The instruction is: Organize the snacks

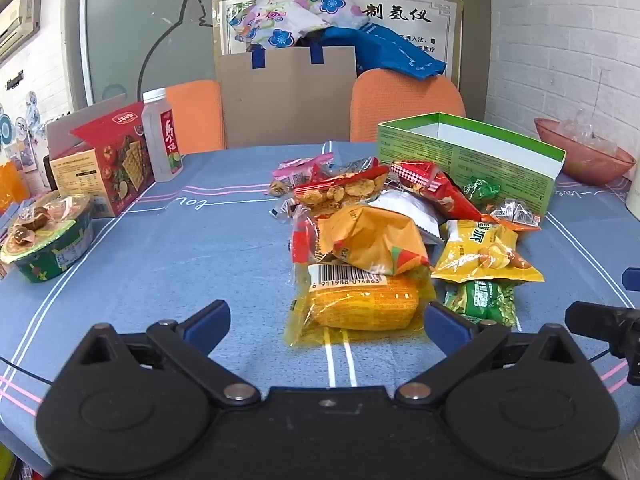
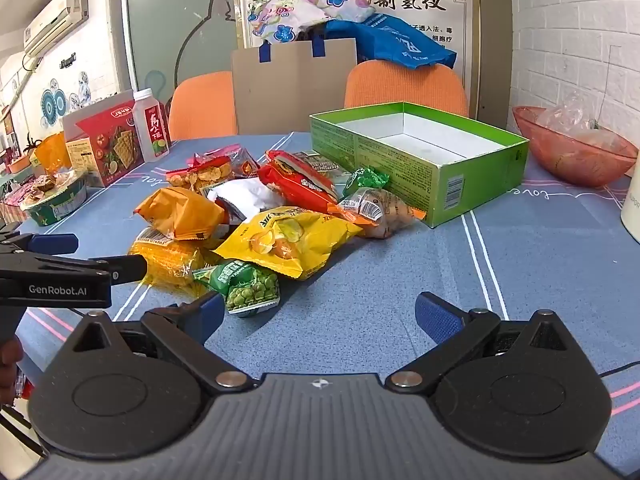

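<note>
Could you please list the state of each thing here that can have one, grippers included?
left gripper: jaws open, holding nothing
right gripper: jaws open, holding nothing
green box: lid off, nothing inside
snack packets: sealed, heaped loose on the tablecloth beside the box
drink bottle: upright, capped
cracker carton: top flap open
instant noodle bowl: lid on

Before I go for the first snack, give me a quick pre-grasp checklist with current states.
1. Left gripper open and empty: ok.
2. Right gripper open and empty: ok.
3. Open green cardboard box empty inside: ok, white floor bare where visible.
4. Yellow vacuum-packed corn cob straight ahead of left gripper: ok, but an orange crinkled packet overlaps its far end.
5. Green pea packet reachable for right gripper: ok, partly under the yellow chip bag.
6. Grippers clear of each other: cannot tell; they are close.
</note>
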Demonstrator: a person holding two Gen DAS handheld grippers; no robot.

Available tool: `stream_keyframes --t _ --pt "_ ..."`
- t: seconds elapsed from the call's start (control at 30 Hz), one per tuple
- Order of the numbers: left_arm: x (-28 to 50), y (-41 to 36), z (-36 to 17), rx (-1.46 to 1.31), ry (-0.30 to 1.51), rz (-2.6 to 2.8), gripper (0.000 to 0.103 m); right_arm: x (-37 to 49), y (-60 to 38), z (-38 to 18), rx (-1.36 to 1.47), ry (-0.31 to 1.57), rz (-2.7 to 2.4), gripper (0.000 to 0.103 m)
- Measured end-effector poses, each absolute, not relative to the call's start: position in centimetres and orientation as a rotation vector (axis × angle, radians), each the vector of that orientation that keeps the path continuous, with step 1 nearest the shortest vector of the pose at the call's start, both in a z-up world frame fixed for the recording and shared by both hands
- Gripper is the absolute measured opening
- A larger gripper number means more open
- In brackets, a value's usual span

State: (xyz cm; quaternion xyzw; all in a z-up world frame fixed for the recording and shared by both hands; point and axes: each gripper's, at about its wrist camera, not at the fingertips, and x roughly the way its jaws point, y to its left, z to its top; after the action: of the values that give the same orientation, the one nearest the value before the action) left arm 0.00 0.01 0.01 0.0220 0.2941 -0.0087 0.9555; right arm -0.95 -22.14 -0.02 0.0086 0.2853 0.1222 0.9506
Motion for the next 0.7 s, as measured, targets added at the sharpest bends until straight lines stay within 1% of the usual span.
stream_keyframes --t 0.7 --pt "0.37 0.3 -0.37 0.035 0.604 -0.013 0.103 -0.59 -22.28 -0.27 0.02 0.583 0.248 0.103"
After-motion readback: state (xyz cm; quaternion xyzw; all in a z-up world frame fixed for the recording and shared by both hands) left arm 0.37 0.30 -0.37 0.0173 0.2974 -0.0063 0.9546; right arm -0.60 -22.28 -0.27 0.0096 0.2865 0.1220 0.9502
